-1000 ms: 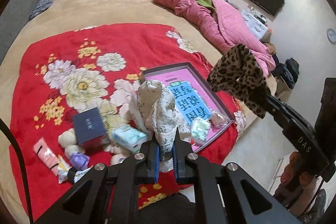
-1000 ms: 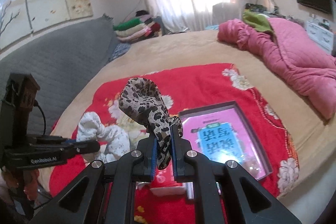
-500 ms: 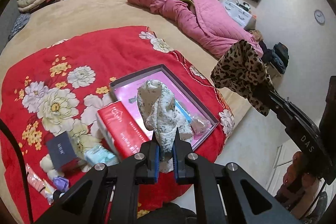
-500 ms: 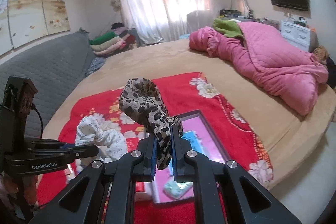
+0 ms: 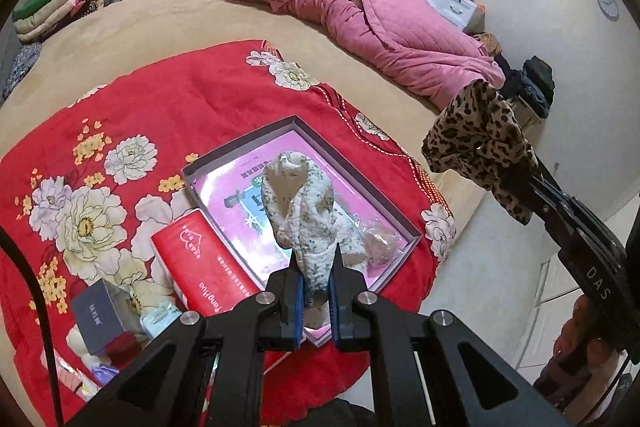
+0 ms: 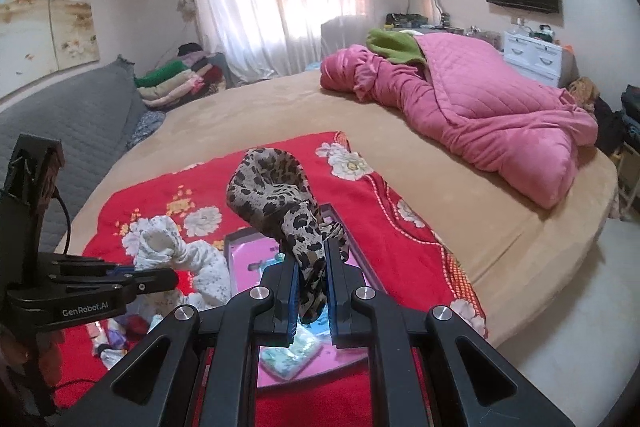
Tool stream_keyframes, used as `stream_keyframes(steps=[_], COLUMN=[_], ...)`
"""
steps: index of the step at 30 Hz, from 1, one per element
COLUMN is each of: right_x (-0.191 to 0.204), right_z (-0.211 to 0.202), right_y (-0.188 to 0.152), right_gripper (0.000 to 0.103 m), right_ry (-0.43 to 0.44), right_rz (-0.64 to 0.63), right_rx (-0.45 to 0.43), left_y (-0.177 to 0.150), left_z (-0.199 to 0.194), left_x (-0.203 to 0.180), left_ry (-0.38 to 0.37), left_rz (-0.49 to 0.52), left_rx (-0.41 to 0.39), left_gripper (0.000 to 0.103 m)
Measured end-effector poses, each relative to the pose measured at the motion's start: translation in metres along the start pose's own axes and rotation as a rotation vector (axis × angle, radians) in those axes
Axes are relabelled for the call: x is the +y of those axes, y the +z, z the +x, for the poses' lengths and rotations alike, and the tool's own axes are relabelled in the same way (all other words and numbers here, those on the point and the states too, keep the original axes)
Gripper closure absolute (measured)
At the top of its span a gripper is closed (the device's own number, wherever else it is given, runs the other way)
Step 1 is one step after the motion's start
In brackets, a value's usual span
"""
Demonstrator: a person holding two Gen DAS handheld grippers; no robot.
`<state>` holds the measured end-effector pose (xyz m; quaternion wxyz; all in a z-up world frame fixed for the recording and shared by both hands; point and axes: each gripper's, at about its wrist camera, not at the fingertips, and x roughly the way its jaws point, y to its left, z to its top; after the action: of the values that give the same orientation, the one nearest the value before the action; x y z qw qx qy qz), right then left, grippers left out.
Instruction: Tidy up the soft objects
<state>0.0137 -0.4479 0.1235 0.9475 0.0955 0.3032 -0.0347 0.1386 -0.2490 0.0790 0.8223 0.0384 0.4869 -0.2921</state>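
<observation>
Both socks carried rightward, floral sock (image 5: 298, 203) clamped in left gripper (image 5: 315, 291)

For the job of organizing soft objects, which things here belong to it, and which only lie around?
Belong to the job:
- white floral sock, clamped in the left gripper
- leopard-print sock, clamped in the right gripper
- open flat box, seemingly the target

Just lying about:
- red tissue pack
- small navy box
- pink quilt
- folded blankets

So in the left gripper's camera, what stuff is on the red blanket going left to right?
Dark blue box → red tissue pack → purple tray, all on the red blanket.
</observation>
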Motion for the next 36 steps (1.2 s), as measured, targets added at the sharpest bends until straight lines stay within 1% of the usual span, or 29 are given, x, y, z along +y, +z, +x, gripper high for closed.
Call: stream_keyframes(steps=[2, 6, 13, 17, 23, 26, 28, 34, 36], right_x=[-0.006, -0.014, -0.022, -0.025, -0.034, -0.038, -0.04, -0.043, -0.042], right_z=[0.005, 0.014, 0.036, 0.049, 0.063, 0.074, 0.082, 0.1, 0.104], right_y=[-0.001, -0.003, -0.008, -0.011, -0.018, -0.021, -0.023, -0.03, -0.032], right_gripper=[0.092, 0.092, 0.092, 0.092, 0.092, 0.092, 0.092, 0.092, 0.092], right_ry=[-0.002, -0.015, -0.021, -0.04, -0.041, -0.041, -0.039, -0.038, -0.044], right_rz=[0.015, 0.015, 0.005, -0.017, -0.001, -0.003, -0.001, 0.014, 0.005], right_rx=[0.006, 0.02, 0.066, 0.092, 0.113, 0.13, 0.141, 0.17, 0.177], left_y=[0.001, 0.005, 0.006, 0.004, 0.002, 0.003, 0.003, 0.001, -0.001], left_z=[0.005, 0.018, 0.048, 0.068, 0.092, 0.104, 0.113, 0.128, 0.132], left_x=[-0.003, -0.006, -0.008, -0.009, -0.012, -0.016, -0.016, -0.012, -0.012], left_ry=[0.025, 0.041, 0.038, 0.016, 0.002, 0.022, 0.019, 0.042, 0.035], left_rz=[0.018, 0.026, 0.017, 0.006, 0.002, 0.021, 0.016, 0.016, 0.02], left_rx=[-0.002, 0.013, 0.067, 0.108, 0.155, 0.173, 0.189, 0.22, 0.229], left_gripper=[0.093, 0.093, 0.093, 0.093, 0.093, 0.093, 0.093, 0.093, 0.093])
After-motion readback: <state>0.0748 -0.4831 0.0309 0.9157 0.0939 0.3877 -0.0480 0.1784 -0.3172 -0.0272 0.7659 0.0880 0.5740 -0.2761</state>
